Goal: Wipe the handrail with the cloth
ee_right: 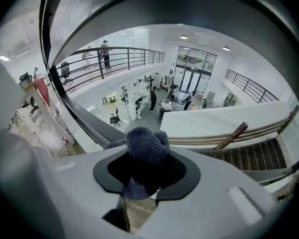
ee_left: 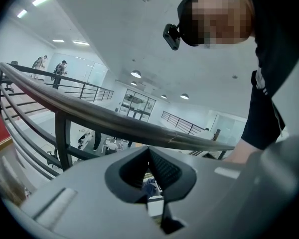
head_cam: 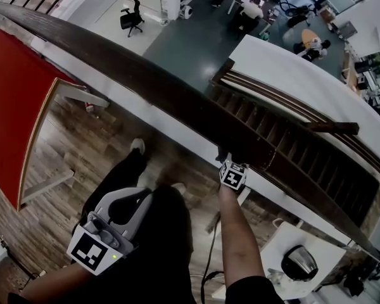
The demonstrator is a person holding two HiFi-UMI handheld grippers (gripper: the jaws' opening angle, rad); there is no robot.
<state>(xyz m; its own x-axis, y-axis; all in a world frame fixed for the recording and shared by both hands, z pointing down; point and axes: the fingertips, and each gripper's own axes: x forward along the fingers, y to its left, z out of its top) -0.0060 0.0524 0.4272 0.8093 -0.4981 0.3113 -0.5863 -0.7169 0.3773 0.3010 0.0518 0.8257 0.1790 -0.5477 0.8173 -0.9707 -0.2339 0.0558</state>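
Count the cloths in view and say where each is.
1. The blue-grey cloth is bunched in the right gripper; the left gripper holds none. No other shows.

The handrail (head_cam: 145,75) was dark brown, near black, with a dull sheen. The cloth (ee_right: 147,143) was blue-grey, of nubbly knit. The left gripper (ee_left: 152,176) and right gripper (ee_right: 147,172) were pale grey with black jaw pads, and their cubes bore black-and-white square markers. On the person's side of the handrail were a red panel (head_cam: 12,106) edged in light wood and a brown plank floor (head_cam: 82,151).
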